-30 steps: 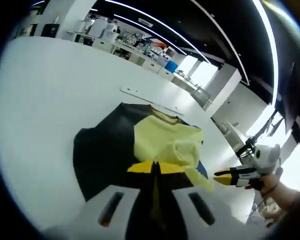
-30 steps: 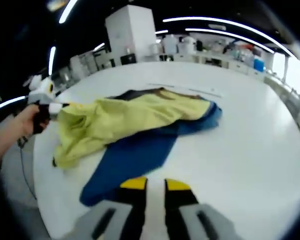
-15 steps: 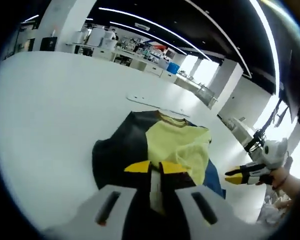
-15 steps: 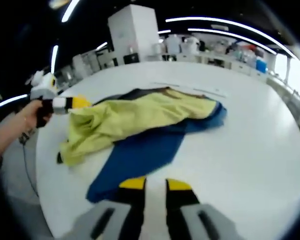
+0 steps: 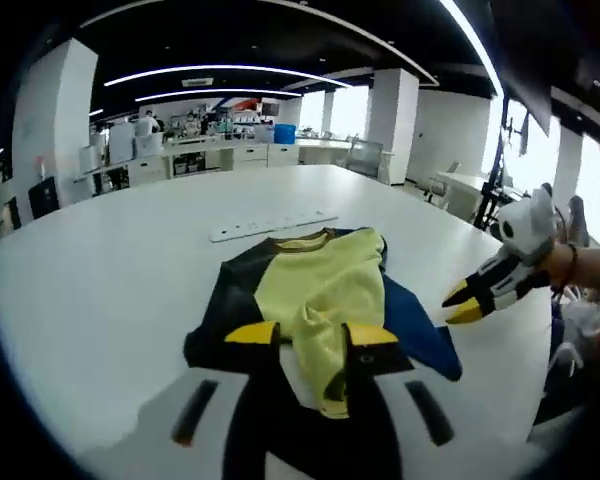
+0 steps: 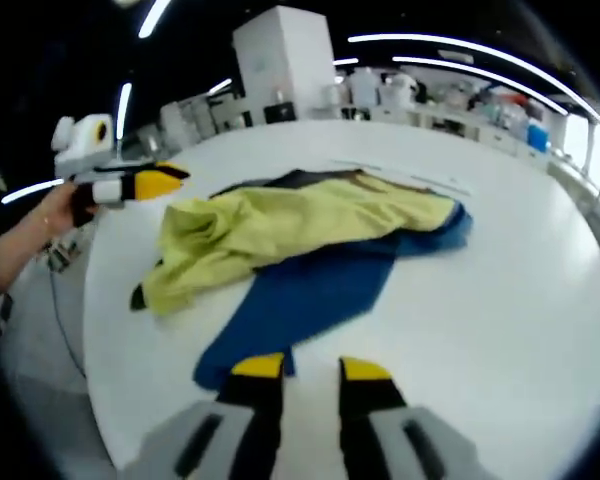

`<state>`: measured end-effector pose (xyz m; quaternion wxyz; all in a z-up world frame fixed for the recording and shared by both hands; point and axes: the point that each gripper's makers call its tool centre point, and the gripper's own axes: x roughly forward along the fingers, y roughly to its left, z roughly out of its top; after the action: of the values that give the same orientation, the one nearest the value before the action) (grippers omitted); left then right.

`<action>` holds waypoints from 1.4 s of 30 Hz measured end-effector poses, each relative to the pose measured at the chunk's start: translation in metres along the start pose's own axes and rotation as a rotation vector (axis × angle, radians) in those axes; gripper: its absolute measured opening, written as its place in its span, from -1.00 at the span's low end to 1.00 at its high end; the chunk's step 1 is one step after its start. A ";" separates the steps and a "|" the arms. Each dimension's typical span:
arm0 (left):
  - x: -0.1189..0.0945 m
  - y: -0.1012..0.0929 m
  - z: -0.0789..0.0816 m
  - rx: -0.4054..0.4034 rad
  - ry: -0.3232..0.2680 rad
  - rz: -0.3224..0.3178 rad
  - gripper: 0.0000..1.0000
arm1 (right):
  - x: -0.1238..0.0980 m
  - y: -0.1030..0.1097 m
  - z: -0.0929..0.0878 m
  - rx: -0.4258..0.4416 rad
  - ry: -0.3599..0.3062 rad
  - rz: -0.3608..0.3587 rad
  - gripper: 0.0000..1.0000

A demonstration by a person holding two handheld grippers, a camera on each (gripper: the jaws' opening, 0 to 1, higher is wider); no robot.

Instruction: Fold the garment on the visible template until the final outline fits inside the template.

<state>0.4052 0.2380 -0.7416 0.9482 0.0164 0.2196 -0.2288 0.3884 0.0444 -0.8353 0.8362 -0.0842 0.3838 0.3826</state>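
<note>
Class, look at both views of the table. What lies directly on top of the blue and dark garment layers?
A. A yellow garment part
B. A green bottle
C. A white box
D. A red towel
A: a crumpled yellow part lies over the blue layer on the white table, and it shows in the left gripper view too.
</note>
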 end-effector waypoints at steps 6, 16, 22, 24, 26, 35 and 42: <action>-0.005 -0.016 -0.001 0.062 0.005 -0.060 -0.58 | 0.002 0.009 -0.002 -0.031 0.006 0.025 -0.65; -0.002 -0.045 -0.030 0.133 0.109 -0.114 -0.73 | 0.010 0.014 -0.009 -0.111 0.038 0.013 -0.72; 0.006 -0.037 -0.053 0.158 0.191 -0.053 -0.78 | 0.010 0.013 -0.009 -0.121 0.042 -0.006 -0.80; 0.010 -0.030 -0.059 0.180 0.214 -0.029 -0.77 | 0.010 0.014 -0.010 -0.130 0.044 -0.014 -0.83; 0.013 -0.028 -0.061 0.177 0.218 -0.022 -0.76 | 0.010 0.016 -0.011 -0.137 0.045 -0.018 -0.86; 0.016 -0.017 -0.090 0.168 0.356 0.036 -0.76 | 0.009 0.019 -0.012 -0.122 0.041 -0.024 -0.94; 0.016 -0.010 -0.092 0.118 0.351 0.056 -0.75 | 0.009 0.019 -0.012 -0.123 0.037 -0.022 -1.00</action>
<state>0.3757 0.2339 -0.8312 0.8988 0.1179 0.3672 -0.2084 0.3715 0.0579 -0.8474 0.8264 -0.1467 0.3740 0.3945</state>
